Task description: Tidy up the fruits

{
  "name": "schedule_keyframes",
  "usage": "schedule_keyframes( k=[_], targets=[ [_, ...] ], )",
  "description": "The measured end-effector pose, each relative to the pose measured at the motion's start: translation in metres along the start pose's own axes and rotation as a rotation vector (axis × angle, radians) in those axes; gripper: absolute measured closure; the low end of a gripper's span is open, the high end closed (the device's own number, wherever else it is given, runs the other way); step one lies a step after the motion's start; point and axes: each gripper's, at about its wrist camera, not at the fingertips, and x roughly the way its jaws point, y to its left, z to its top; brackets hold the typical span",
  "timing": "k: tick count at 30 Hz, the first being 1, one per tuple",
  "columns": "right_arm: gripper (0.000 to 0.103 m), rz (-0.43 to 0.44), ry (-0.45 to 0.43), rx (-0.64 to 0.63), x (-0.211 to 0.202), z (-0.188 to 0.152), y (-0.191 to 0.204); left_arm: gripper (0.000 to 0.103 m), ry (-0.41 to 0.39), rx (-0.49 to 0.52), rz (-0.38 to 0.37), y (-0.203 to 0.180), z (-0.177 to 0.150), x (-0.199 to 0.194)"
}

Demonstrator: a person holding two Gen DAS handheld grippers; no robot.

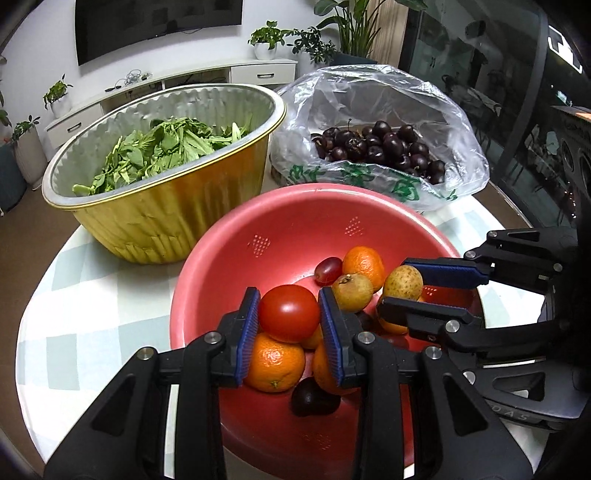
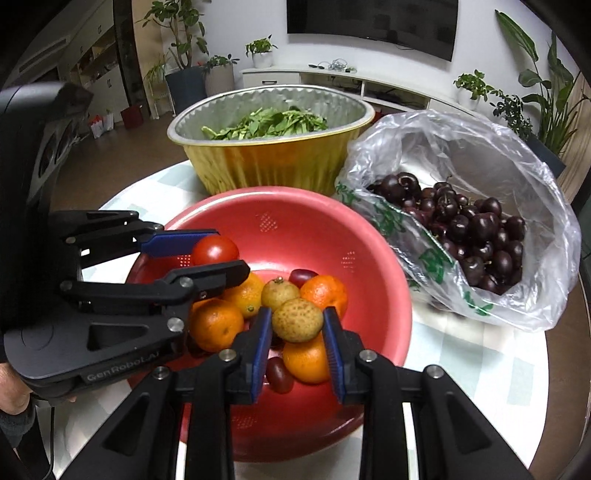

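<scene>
Over a red colander (image 1: 236, 258) on a round table (image 1: 92, 302), the left claw (image 1: 289, 318) is clamped on a red tomato (image 1: 289, 313), its glossy, near-round body showing no clear long axis and no stem end. Just beside it, the right claw (image 2: 297, 325) is clamped on a speckled tan fruit (image 2: 297, 319), a slightly oval shape whose longer side runs across the gap between the blue pads. Both fruits sit above the pile in the colander, which holds several mandarins (image 2: 216, 325), another tan fruit (image 2: 279, 292), a red grape (image 1: 328, 270) and a dark, plum-like fruit (image 1: 314, 400) at the bottom. The two claws reach in side by side, the right one's black arm crossing the colander's rim in the left wrist view. Behind the colander stands a gold foil bowl (image 1: 162, 218) filled with green leaves (image 1: 162, 147); next to it, an open clear plastic bag (image 2: 517, 206) of dark cherries (image 2: 476, 232) touches the colander's far edge. The table wears a pale green and white checked cloth. Beyond are a white low cabinet (image 1: 177, 79), a wall-mounted television (image 1: 155, 26) and potted plants (image 1: 267, 40).
</scene>
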Motion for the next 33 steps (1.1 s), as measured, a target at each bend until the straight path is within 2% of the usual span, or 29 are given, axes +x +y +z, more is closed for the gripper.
schedule_keyframes(
  k=[1,3,6,8,9,11,12,13,14,16,17,20,22,25,28,31,33],
  targets=[
    [0.073,0.0,0.008,-0.002,0.003,-0.001,0.0,0.069,0.002,-0.001,0.002,0.0,-0.001,0.001],
    [0.072,-0.006,0.018,-0.002,0.007,-0.001,0.0,0.055,0.003,-0.001,0.033,0.0,0.0,0.004],
    [0.068,-0.012,0.014,0.003,0.007,-0.002,-0.002,0.054,-0.008,-0.005,0.03,0.0,-0.001,0.004],
    [0.061,-0.024,0.006,0.004,0.006,-0.002,-0.004,0.049,-0.017,0.001,0.045,0.0,-0.002,-0.001],
    [0.06,-0.026,0.001,0.005,0.004,-0.002,-0.005,0.043,-0.025,0.003,0.066,-0.001,-0.002,-0.005],
    [0.059,-0.022,-0.012,0.008,-0.001,-0.005,-0.007,0.04,-0.038,-0.002,0.066,-0.002,-0.003,-0.013],
    [0.055,-0.023,-0.022,0.011,-0.006,-0.007,-0.008,0.034,-0.052,-0.004,0.081,-0.003,-0.005,-0.02],
    [0.053,-0.026,-0.033,0.011,-0.009,-0.007,-0.008,0.023,-0.065,-0.004,0.115,-0.004,-0.006,-0.027],
    [0.05,-0.033,-0.051,0.006,-0.015,-0.009,-0.007,0.018,-0.078,-0.007,0.134,-0.004,-0.008,-0.034],
    [0.043,-0.047,-0.09,-0.004,-0.029,-0.013,-0.004,0.002,-0.119,-0.024,0.147,-0.003,-0.014,-0.054],
    [0.037,-0.052,-0.123,-0.005,-0.04,-0.016,-0.002,0.0,-0.139,-0.032,0.148,-0.002,-0.017,-0.063],
    [0.024,-0.084,-0.235,0.002,-0.072,-0.027,0.005,0.0,-0.227,-0.078,0.111,-0.002,-0.034,-0.103],
    [0.015,-0.112,-0.324,0.01,-0.097,-0.036,0.011,0.0,-0.262,-0.074,0.119,-0.009,-0.046,-0.124],
    [0.001,-0.154,-0.46,0.012,-0.132,-0.05,0.023,0.0,-0.33,-0.078,0.224,-0.024,-0.07,-0.162],
    [0.0,-0.23,-0.606,-0.004,-0.166,-0.069,0.039,0.0,-0.417,-0.128,0.327,-0.035,-0.096,-0.202],
    [0.0,-0.249,-0.635,0.009,-0.184,-0.077,0.047,0.0,-0.468,-0.184,0.391,-0.042,-0.117,-0.231],
    [0.0,-0.239,-0.638,0.044,-0.196,-0.082,0.046,0.0,-0.44,-0.202,0.385,-0.047,-0.125,-0.241]
  ],
)
